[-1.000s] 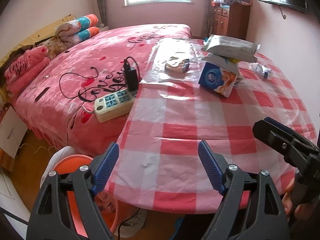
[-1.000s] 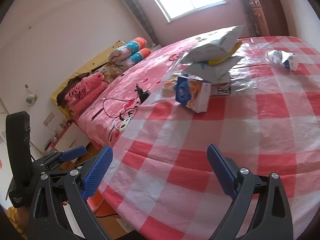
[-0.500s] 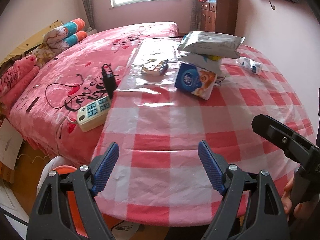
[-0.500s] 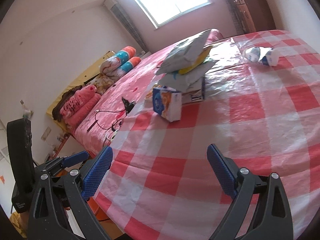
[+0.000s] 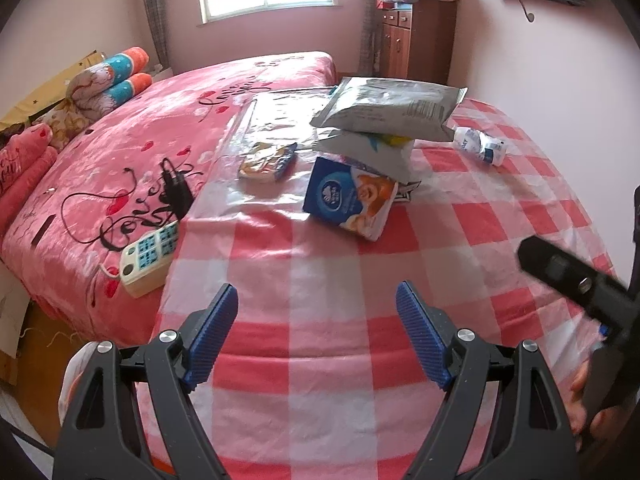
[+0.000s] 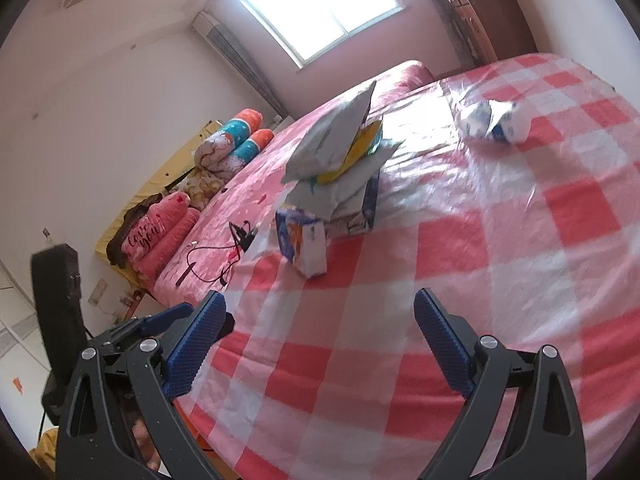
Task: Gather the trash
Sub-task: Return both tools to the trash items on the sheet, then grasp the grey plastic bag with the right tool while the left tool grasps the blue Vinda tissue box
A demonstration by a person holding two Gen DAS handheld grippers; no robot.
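On the red-and-white checked plastic sheet (image 5: 320, 280) lies a pile of trash: a grey foil bag (image 5: 388, 108) on top of other wrappers, and a blue tissue pack (image 5: 348, 200) leaning at its front. A small snack wrapper (image 5: 266, 162) lies left of the pile, and a crumpled white-and-blue wrapper (image 5: 480, 145) lies to its right. The same pile (image 6: 336, 152), tissue pack (image 6: 302, 242) and crumpled wrapper (image 6: 494, 120) show in the right wrist view. My left gripper (image 5: 316, 332) hovers open over the sheet's near edge, empty. My right gripper (image 6: 318, 332) is likewise open and empty.
The sheet covers part of a pink bed (image 5: 140, 152). A power strip (image 5: 150, 258) with a black charger (image 5: 176, 188) and cable lies on the bedding left of the sheet. Rolled quilts (image 5: 112, 80) sit at the headboard. A wooden cabinet (image 5: 416, 40) stands in the far corner.
Both grippers have shifted sideways along the bed's near edge, so the pile now sits more centred ahead. The right gripper view has rolled. Both jaws stayed open.
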